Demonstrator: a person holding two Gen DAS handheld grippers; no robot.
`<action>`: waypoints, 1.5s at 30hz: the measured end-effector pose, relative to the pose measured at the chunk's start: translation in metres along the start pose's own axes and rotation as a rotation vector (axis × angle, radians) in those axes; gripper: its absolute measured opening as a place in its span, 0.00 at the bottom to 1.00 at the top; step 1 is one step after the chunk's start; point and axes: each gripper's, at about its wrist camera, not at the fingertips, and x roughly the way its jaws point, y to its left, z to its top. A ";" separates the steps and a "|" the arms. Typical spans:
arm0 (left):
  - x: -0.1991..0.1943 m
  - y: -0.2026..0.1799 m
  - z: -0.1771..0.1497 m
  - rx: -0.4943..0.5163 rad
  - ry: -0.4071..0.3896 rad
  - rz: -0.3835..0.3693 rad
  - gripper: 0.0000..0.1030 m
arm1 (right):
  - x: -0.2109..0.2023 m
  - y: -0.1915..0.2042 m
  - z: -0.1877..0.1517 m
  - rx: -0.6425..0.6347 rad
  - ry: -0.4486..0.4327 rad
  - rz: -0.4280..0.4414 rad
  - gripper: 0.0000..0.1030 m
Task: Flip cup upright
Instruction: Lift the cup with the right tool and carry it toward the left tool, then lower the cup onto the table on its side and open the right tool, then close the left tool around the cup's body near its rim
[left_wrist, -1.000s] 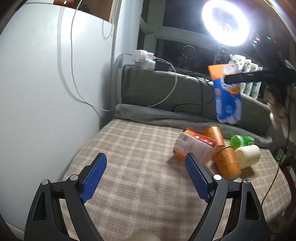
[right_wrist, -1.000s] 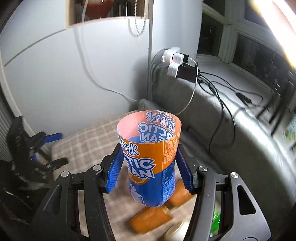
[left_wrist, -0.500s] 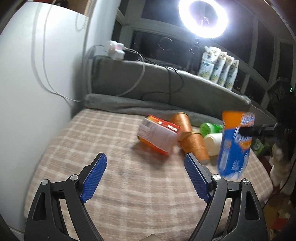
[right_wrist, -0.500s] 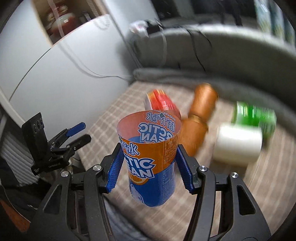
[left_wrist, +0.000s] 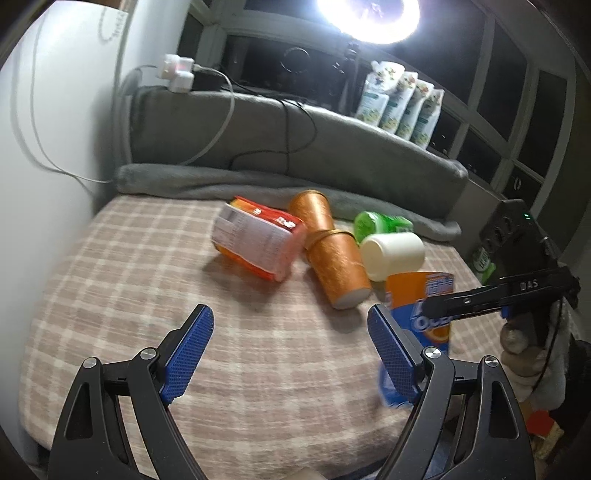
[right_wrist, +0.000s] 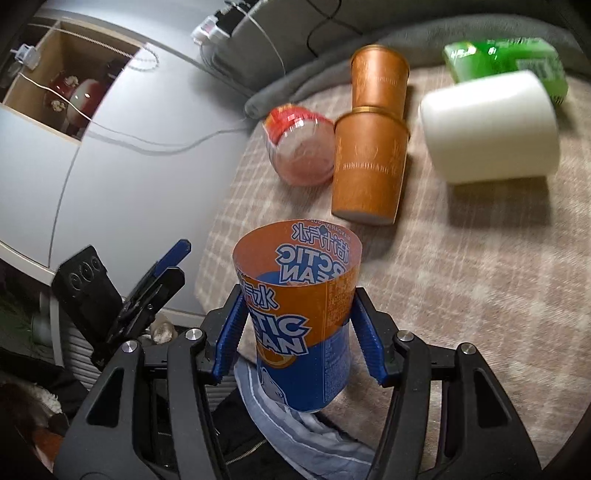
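Clamping the orange-and-blue cup (right_wrist: 299, 325) mid-wall, the right gripper (right_wrist: 301, 336) holds it mouth-up; thin, light, crushable. Left gripper (left_wrist: 291, 354), beside the cup, stands apart, empty.

Glossy printed plastic cup (right_wrist: 299, 317), matt woven checked cloth (left_wrist: 147, 295), ribbed blue rubbery pads (right_wrist: 229, 343).

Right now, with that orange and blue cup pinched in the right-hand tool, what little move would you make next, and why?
Probably lower it straight down onto the checked blanket near its front edge, then open. The right gripper is shut on the orange and blue cup, which is open end up. The left gripper is open and empty. The two orange cups and the white cup lie farther back.
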 end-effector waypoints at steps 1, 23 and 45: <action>0.002 -0.002 -0.001 -0.001 0.012 -0.009 0.83 | 0.004 0.000 0.000 0.000 0.011 -0.006 0.57; 0.030 -0.013 -0.004 -0.013 0.126 -0.089 0.83 | 0.017 0.016 0.013 -0.082 -0.018 -0.103 0.75; 0.097 0.001 0.006 -0.302 0.370 -0.296 0.83 | -0.071 0.023 -0.053 -0.165 -0.388 -0.445 0.75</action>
